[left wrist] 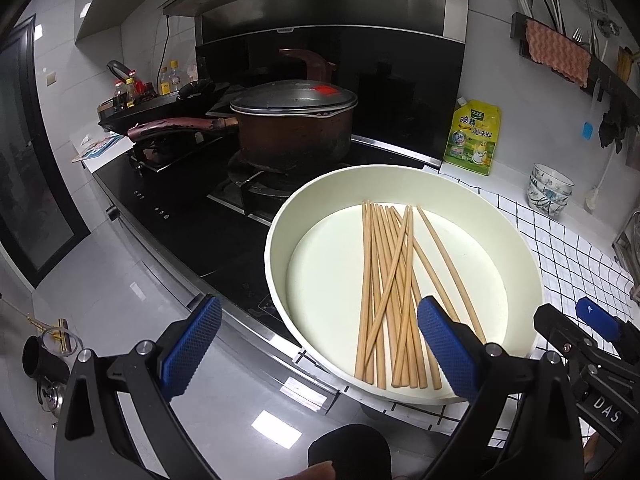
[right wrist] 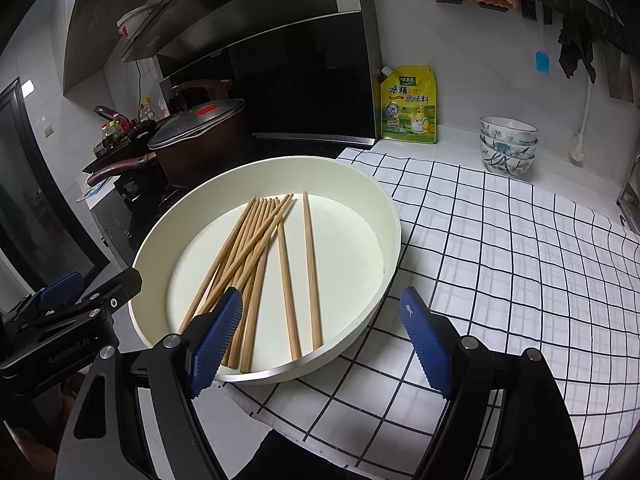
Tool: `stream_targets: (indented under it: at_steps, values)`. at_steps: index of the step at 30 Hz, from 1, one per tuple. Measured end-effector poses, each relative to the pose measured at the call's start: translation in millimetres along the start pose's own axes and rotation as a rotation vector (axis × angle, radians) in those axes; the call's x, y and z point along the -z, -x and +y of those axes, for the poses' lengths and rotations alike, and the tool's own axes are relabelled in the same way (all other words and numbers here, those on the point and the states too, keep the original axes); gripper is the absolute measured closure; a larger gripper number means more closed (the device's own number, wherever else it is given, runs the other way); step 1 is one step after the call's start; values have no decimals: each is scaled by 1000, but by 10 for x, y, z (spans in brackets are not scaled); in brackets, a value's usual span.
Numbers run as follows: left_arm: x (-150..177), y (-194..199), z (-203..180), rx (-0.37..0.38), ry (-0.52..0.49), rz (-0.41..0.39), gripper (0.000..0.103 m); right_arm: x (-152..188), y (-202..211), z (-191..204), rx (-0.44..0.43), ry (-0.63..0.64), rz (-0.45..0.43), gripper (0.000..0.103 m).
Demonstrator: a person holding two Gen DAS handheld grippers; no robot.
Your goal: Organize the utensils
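Several wooden chopsticks (left wrist: 394, 292) lie loosely crossed in a round white basin (left wrist: 516, 236) on the counter; they also show in the right wrist view (right wrist: 260, 268), in the basin (right wrist: 384, 208). My left gripper (left wrist: 320, 340) is open and empty, hovering at the basin's near left rim. My right gripper (right wrist: 322, 332) is open and empty, above the basin's near right rim. The right gripper also shows at the right edge of the left wrist view (left wrist: 592, 332). A wall rack with utensils (left wrist: 560, 8) hangs at the upper right.
A lidded brown pot (left wrist: 292, 128) stands on the black stove (left wrist: 180, 208) left of the basin. A yellow seasoning pouch (right wrist: 408, 106) and stacked bowls (right wrist: 508, 146) stand at the back wall. A checked cloth (right wrist: 500, 248) covers the counter.
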State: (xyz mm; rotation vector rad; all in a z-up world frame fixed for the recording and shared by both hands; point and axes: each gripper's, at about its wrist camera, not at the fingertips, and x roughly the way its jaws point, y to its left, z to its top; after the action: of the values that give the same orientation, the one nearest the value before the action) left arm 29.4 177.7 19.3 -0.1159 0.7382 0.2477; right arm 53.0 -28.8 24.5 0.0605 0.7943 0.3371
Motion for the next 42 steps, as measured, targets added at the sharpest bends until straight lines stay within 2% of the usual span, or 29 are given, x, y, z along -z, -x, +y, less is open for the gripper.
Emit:
stream_targets:
  at_steps: [21, 42]
  values:
    - [9, -17, 8, 3, 1, 22, 6, 10, 24, 43, -5, 7, 4, 26]
    - [24, 16, 9, 6, 4, 8, 6, 20, 26, 42, -7, 6, 3, 26]
